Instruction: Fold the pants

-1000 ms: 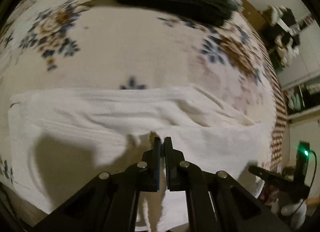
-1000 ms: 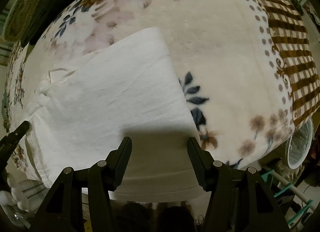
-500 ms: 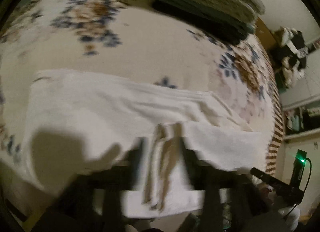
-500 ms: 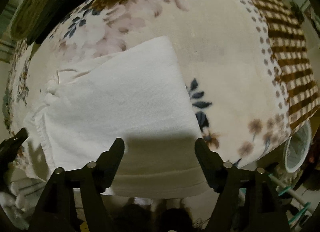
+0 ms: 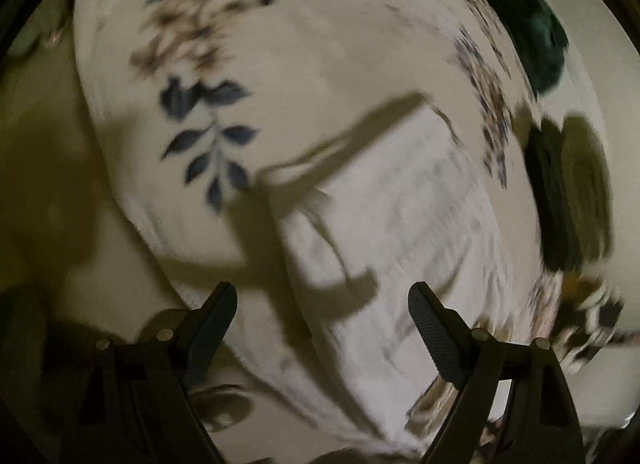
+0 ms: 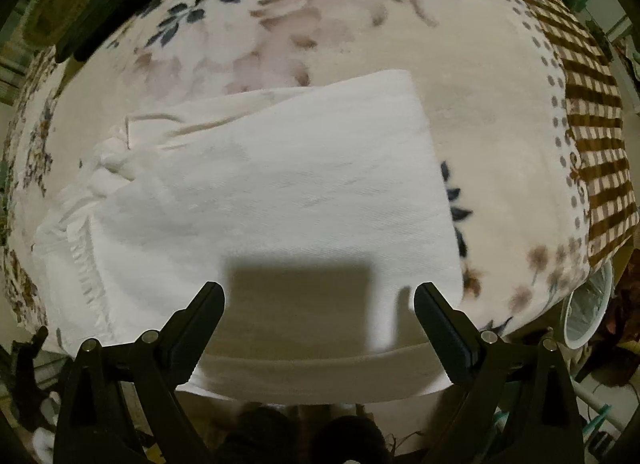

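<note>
With both tools' jaws opening and empty, left tool [image 5: 322,318] and right tool [image 6: 319,318] hover over the folded white pants [image 6: 280,200]. A careless regrasp could pinch the floral blanket [image 6: 480,104] too, or drag the fold apart.

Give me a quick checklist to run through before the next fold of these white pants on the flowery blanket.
1. Left tongs free of cloth: ok; jaws opening, nothing pinched.
2. Right tongs free of cloth: ok; jaws opening above the white pants.
3. Pants folded and lying flat: ok in the right view.
4. Gathered waistband tidy: not ok; bunched at the left edge.
5. Pants fully on the floral blanket: cannot tell; the near hem lies at the blanket's edge.
6. Left view sharp enough to aim: not ok; blurred.
</note>
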{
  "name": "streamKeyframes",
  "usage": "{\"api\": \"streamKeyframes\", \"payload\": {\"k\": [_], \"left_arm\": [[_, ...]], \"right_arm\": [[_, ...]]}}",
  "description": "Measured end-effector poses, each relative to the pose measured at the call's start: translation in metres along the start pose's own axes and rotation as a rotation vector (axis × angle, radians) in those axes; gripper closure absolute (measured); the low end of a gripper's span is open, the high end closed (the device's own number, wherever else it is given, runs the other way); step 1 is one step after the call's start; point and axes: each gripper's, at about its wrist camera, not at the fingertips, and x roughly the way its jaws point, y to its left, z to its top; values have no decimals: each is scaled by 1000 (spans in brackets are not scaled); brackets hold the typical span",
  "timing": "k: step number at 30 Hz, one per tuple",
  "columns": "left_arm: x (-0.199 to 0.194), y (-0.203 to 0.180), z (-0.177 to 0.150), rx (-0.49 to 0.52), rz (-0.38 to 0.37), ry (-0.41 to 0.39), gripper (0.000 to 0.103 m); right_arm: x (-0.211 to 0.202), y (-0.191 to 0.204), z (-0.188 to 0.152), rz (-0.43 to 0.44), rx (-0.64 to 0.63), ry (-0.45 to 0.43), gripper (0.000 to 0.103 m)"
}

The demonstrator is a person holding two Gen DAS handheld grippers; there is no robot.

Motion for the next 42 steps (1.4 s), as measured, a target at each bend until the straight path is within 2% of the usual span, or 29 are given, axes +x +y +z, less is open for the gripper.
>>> {"api": "streamKeyframes", "payload": {"k": [3,5,6,7,8,10,13,15,16,17,20,21,22,23,26,31,33,38,42], "left_arm": [[11,7,6,-41,-68,-9,17],[10,2,10,-15,-107,-62,17],[9,-2,12,15,-119,-88,21],[8,-4,14,32,-118,-100,41],[10,-6,17,43,-111,-99,51],[15,-1,21,26,-131,-96,54],[24,5,26,7,-184,-116,52],[25,11,29,-25,-252,-129,36],[26,10,31,-42,-281,-139,24],[27,8,30,-50,-291,-150,19],[29,-9,31,-5,-235,-170,19],[29,-14,31,13,-222,-179,23],[28,-17,31,21,-207,-189,57],[28,-18,32,28,-209,-179,72],[12,-37,27,106,-211,-221,75],[-48,-96,-4,295,-268,-288,76],[-71,-126,-27,376,-321,-288,76],[-100,-200,-87,533,-467,-225,77],[-86,-256,-147,648,-541,-140,77]], "right_arm": [[6,6,3,-9,7,19,5],[11,10,4,-16,17,34,5],[13,11,4,-16,24,40,5],[15,12,4,-15,33,45,5],[17,13,5,-12,43,50,5],[20,13,2,-5,61,59,5],[23,14,-1,-4,65,63,5],[26,17,-2,-5,52,63,5],[26,18,-2,-5,45,63,5],[27,21,-2,-3,39,63,5],[27,27,-2,8,29,60,5],[27,28,-3,14,31,59,5],[27,27,-3,22,35,56,5],[26,26,-3,31,39,53,5],[19,22,-4,46,39,40,5],[9,8,-6,62,38,19,5],[4,-2,-7,80,52,13,5],[-12,-43,-7,114,98,-11,5],[-25,-81,-13,123,142,-34,5]]}}
